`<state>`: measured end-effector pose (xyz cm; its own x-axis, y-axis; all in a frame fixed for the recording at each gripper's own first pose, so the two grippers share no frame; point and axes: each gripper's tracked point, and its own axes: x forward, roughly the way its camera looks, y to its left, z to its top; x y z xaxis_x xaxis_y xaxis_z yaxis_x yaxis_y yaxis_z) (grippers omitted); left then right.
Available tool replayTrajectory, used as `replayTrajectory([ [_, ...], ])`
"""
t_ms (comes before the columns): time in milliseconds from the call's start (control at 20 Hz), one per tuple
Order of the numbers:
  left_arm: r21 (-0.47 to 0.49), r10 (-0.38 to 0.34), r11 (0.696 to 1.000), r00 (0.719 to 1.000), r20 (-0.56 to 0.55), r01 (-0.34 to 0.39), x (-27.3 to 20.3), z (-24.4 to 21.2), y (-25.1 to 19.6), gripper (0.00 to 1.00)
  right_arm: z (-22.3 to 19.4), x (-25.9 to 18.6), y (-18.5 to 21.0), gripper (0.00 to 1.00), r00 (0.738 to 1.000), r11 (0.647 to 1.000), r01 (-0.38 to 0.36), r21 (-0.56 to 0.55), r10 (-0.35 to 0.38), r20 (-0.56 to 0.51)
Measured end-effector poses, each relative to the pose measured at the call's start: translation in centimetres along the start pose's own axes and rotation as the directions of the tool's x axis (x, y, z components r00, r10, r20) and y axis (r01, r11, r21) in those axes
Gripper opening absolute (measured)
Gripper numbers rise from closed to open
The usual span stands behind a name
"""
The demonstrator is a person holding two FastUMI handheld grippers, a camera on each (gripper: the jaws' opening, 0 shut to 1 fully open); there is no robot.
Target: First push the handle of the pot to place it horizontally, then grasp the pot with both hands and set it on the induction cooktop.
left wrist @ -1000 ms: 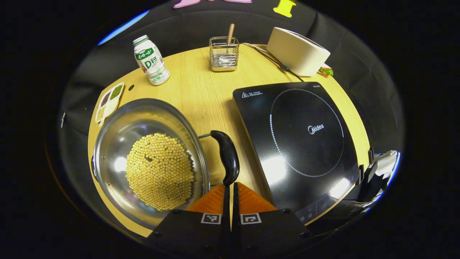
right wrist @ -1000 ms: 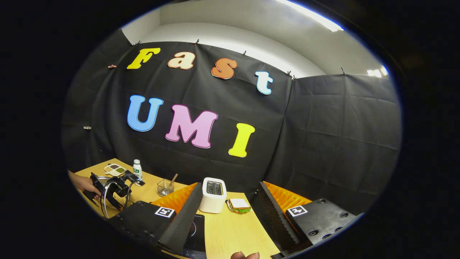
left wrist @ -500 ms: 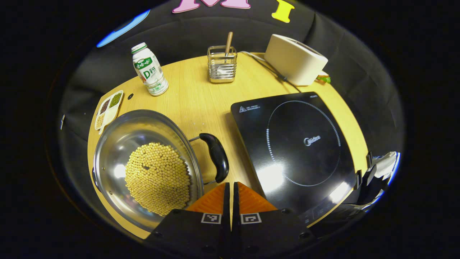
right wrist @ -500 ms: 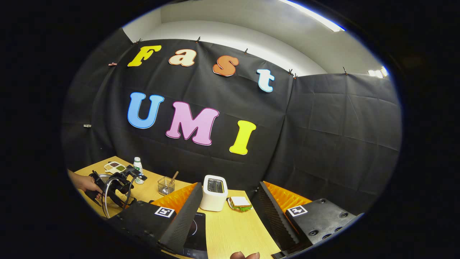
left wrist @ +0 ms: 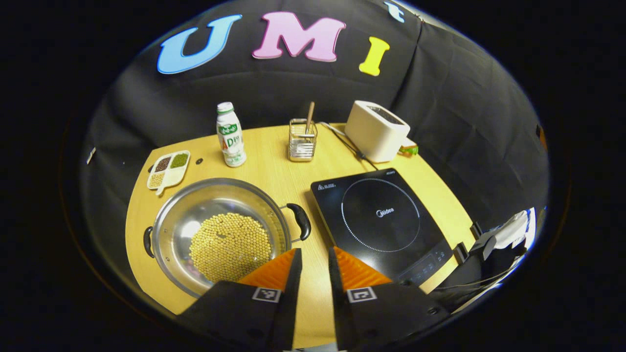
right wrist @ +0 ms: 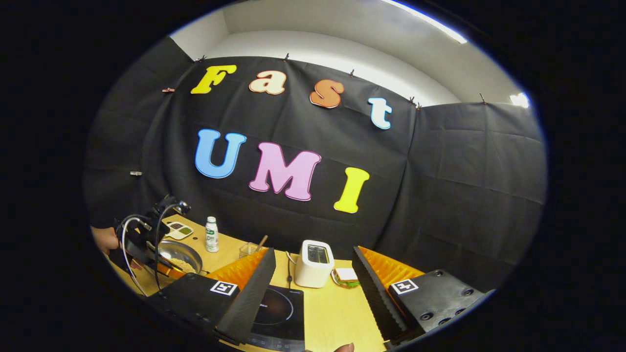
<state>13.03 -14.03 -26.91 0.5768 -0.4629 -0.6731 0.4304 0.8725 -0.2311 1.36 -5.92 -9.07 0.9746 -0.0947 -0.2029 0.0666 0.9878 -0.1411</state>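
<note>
**Pot sitting left of cooktop, both hand-held grippers free**

Going left to right in the left gripper view: small divided dish (left wrist: pixel 168 169) sitting at the far-left edge of the surface (left wrist: pixel 274 176); steel pot (left wrist: pixel 186 227) resting on the surface just in front of it, carrying a mound of yellow beans (left wrist: pixel 230 246); left loop handle (left wrist: pixel 147 241) and right loop handle (left wrist: pixel 300 221) both lying roughly level; bottle (left wrist: pixel 231 142) and wire utensil holder (left wrist: pixel 301 144) standing behind; induction cooktop (left wrist: pixel 379 220) lying right of the pot, near but apart; toaster (left wrist: pixel 376 131) sitting at the back right.

Left hand-held gripper (left wrist: pixel 313 266) hovering near the right handle, fingers slightly spread, pinching nothing; right hand-held gripper (right wrist: pixel 313 288) in the right gripper view spread wide, holding nothing, pointing at the booth wall above the cooktop.

Handling judgement: pot is looking stiff and, with the bean load, fairly heavy; polished steel rim is likely slippery, so avoiding it; taking one black handle per gripper, clamping mid-loop; handles may be pivoting, so lifting level and evenly, else the beans are shifting or spilling.
</note>
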Motion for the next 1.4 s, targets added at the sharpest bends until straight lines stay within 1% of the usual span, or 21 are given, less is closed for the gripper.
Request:
replayTrajectory([
  [100,0.008,0.040,0.999,0.997,0.066,-0.041,-2.5,0.4,1.8,0.61,-0.4,-0.2,2.1,0.98,0.999,0.999,-0.037,0.010,0.037,-0.012],
  [200,0.006,0.100,0.995,0.987,0.125,-0.102,-5.3,0.0,4.0,0.96,-0.5,-0.1,4.5,0.98,0.997,0.997,-0.079,0.021,0.079,-0.020],
  [250,-0.003,0.126,0.992,0.980,0.155,-0.127,-6.3,0.0,5.2,0.99,-0.7,-0.1,5.5,0.98,0.995,0.995,-0.095,0.020,0.096,-0.023],
  [300,-0.018,0.146,0.989,0.972,0.183,-0.145,-7.3,-0.3,6.1,0.95,-0.9,0.1,6.6,0.98,0.993,0.993,-0.113,0.017,0.113,-0.026],
  [400,-0.061,0.181,0.983,0.962,0.204,-0.172,-9.4,-1.6,8.3,0.95,-1.6,0.5,9.3,0.98,0.986,0.987,-0.158,0.021,0.159,-0.043],
  [450,-0.078,0.205,0.978,0.959,0.194,-0.193,-10.1,-2.4,9.9,0.95,-2.2,1.0,10.7,0.98,0.981,0.982,-0.186,0.035,0.187,-0.058],
  [550,-0.109,0.255,0.965,0.951,0.173,-0.239,-11.5,-4.4,13.2,0.96,-3.6,1.8,12.9,0.98,0.970,0.973,-0.215,0.086,0.223,-0.096],
  [700,-0.154,0.313,0.945,0.936,0.161,-0.289,-12.5,-6.1,17.2,0.95,-5.9,3.7,15.5,0.98,0.957,0.964,-0.224,0.146,0.245,-0.154],
  [800,-0.158,0.343,0.934,0.929,0.140,-0.321,-12.7,-7.2,20.1,0.96,-7.3,5.0,17.0,0.98,0.948,0.960,-0.229,0.159,0.258,-0.189],
  [1000,-0.178,0.342,0.930,0.934,0.105,-0.321,-11.5,-8.1,23.3,0.96,-10.2,7.6,20.3,0.98,0.925,0.952,-0.240,0.190,0.284,-0.255],
  [1100,-0.184,0.335,0.931,0.939,0.082,-0.316,-9.9,-8.4,24.5,0.96,-12.1,8.7,22.3,0.98,0.905,0.945,-0.258,0.202,0.310,-0.292],
  [1200,-0.208,0.327,0.928,0.943,0.061,-0.308,-7.9,-8.2,25.7,0.96,-14.4,9.7,24.4,0.98,0.877,0.936,-0.279,0.213,0.339,-0.341],
  [1400,-0.185,0.341,0.922,0.940,-0.021,-0.339,-3.5,-8.1,28.6,0.96,-18.9,11.8,27.5,0.98,0.820,0.929,-0.282,0.240,0.363,-0.441],
])
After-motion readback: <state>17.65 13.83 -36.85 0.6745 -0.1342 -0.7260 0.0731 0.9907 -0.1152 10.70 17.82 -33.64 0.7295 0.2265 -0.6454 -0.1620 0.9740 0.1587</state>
